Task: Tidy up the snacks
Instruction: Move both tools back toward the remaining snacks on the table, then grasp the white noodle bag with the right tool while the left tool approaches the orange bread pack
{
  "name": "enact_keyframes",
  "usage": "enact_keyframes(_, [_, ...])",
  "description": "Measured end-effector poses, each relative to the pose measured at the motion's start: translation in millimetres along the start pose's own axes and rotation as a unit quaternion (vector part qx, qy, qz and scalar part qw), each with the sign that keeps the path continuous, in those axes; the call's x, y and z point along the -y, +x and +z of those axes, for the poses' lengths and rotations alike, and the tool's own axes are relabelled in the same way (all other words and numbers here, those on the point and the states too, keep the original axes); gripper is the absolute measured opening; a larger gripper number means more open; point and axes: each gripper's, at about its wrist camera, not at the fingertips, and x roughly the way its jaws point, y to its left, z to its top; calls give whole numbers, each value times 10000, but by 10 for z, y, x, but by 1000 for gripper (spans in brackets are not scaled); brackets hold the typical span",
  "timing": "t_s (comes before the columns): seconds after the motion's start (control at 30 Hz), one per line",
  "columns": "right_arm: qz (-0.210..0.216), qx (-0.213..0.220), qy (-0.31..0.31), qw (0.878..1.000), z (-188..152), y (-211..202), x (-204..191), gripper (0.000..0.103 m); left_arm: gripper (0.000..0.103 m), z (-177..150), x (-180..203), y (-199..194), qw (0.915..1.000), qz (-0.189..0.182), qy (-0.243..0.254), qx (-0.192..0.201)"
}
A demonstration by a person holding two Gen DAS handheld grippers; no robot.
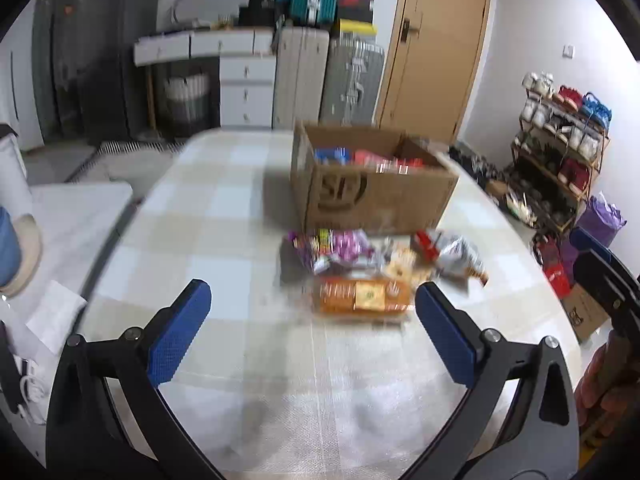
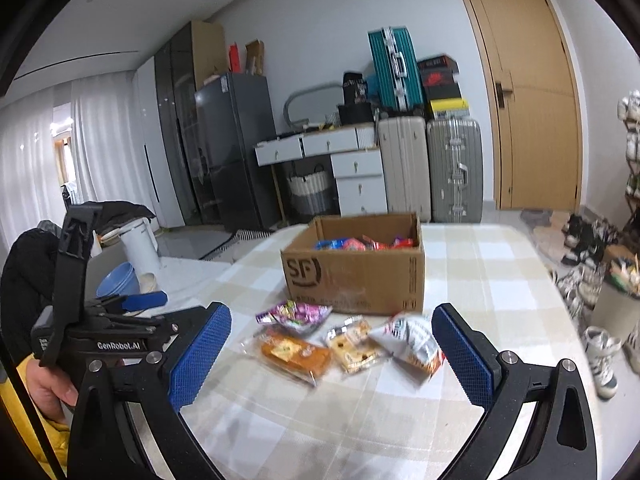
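A brown cardboard box (image 1: pixel 376 196) marked SF stands on the checked table and holds several snack packets; it also shows in the right wrist view (image 2: pixel 356 276). In front of it lie loose snacks: an orange cake pack (image 1: pixel 362 294) (image 2: pixel 294 354), a purple packet (image 1: pixel 336 248) (image 2: pixel 296 314), a biscuit pack (image 2: pixel 352 346) and a silver-white bag (image 1: pixel 460 256) (image 2: pixel 414 344). My left gripper (image 1: pixel 312 330) is open and empty, just short of the orange pack. My right gripper (image 2: pixel 330 354) is open and empty, with the loose snacks beyond its fingertips. The left gripper also shows at the left of the right wrist view (image 2: pixel 132 308).
The checked tablecloth (image 1: pixel 224 216) covers a rounded table. A white side table (image 2: pixel 180 276) to the left holds a blue bowl (image 2: pixel 118 280) and a white kettle (image 2: pixel 140 246). Suitcases (image 2: pixel 432 168), drawers and a fridge stand at the back. A shoe rack (image 1: pixel 560 152) stands at the right.
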Motion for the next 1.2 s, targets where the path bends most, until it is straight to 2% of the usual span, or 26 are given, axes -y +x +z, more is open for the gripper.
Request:
enact_keyframes(0.27, [7,-612,263,9978,-246,498,258,102,102,-169,-7,848,9970,-175,-71,-753])
enact_keyframes(0.37, [159,-827,361,9958,-333,678,334,102,102,-157,-5,1037,9954,-204,-123,-933])
enact_keyframes(0.47, [125,-933,452,9945,-400,794,402,102,102,-93,0,1301,9916,-382,-356,-1180])
enact_keyframes(0.57, [85,-1029,621,9927,-414,922,523,102,102,-48,55,1510,9893,-323,-334,-1385])
enact_keyframes(0.73, [92,-1188,896,9888,-394,1081,730,102,102,-22,155,1761,9846,-655,-469,-1549])
enact_keyframes(0.8, [105,-1237,975,9875,-383,1147,800,102,100,-6,198,1821,9854,-625,-511,-1502])
enact_keyframes(0.83, [124,-1294,1000,9865,-378,1186,823,102,99,2,217,1840,9856,-627,-511,-1486])
enact_keyframes(0.9, [115,-1398,1048,9845,-370,1269,865,102,87,9,253,1848,9852,-729,-576,-1438])
enact_keyframes(0.97, [77,-1508,1126,9821,-359,1353,913,102,84,14,289,1862,9855,-733,-589,-1414])
enact_keyframes(1.03, [55,-1608,1242,9791,-349,1445,974,102,77,20,308,1843,9861,-758,-593,-1350])
enact_keyframes(1.1, [-80,-1684,1373,9761,-335,1529,1040,102,66,39,260,1820,9859,-775,-711,-1302])
enact_keyframes(1.2, [-273,-1726,1356,9752,-309,1616,1081,102,60,55,225,1817,9851,-855,-784,-1271])
